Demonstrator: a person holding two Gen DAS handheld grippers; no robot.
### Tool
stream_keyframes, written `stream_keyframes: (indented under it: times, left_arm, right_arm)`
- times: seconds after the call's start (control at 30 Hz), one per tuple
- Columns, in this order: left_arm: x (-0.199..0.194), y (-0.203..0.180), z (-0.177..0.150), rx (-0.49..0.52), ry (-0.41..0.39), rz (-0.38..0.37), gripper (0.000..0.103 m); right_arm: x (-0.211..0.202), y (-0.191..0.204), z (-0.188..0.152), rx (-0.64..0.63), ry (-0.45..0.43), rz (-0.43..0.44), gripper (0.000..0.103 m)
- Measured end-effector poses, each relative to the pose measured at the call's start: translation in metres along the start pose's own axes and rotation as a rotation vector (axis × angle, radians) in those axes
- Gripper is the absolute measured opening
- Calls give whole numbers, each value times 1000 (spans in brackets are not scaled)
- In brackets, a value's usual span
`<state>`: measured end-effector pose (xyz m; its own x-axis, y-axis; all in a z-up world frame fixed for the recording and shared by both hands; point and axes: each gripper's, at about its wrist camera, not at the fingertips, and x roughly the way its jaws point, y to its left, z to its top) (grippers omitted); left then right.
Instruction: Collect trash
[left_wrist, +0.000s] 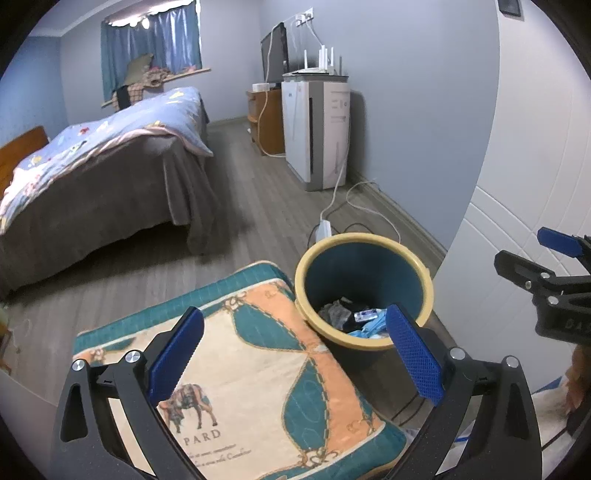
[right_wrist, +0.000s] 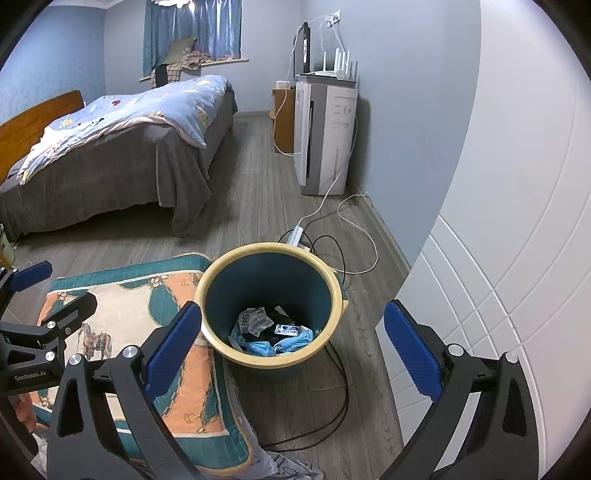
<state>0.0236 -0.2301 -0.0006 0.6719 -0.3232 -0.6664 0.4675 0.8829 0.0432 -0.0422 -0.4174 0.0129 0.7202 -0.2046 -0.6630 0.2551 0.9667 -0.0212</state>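
A teal trash bin with a cream rim stands on the wood floor beside a patterned cushion. Inside lies trash: crumpled paper, a small wrapper and light blue masks. My left gripper is open and empty, held above the cushion and the bin's near edge. My right gripper is open and empty, held above the bin's near side. The right gripper also shows at the right edge of the left wrist view, the left one at the left edge of the right wrist view.
A white power strip with white and black cables lies on the floor behind the bin. A white cabinet door stands to the right. A bed is at the left, an air purifier by the far wall.
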Motion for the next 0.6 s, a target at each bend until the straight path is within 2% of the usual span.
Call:
stream_keyframes:
  times: [0.6]
  left_arm:
    - [-8, 1, 0, -1, -15, -10, 98]
  right_arm:
    - [-3, -1, 2, 4, 9, -2, 97]
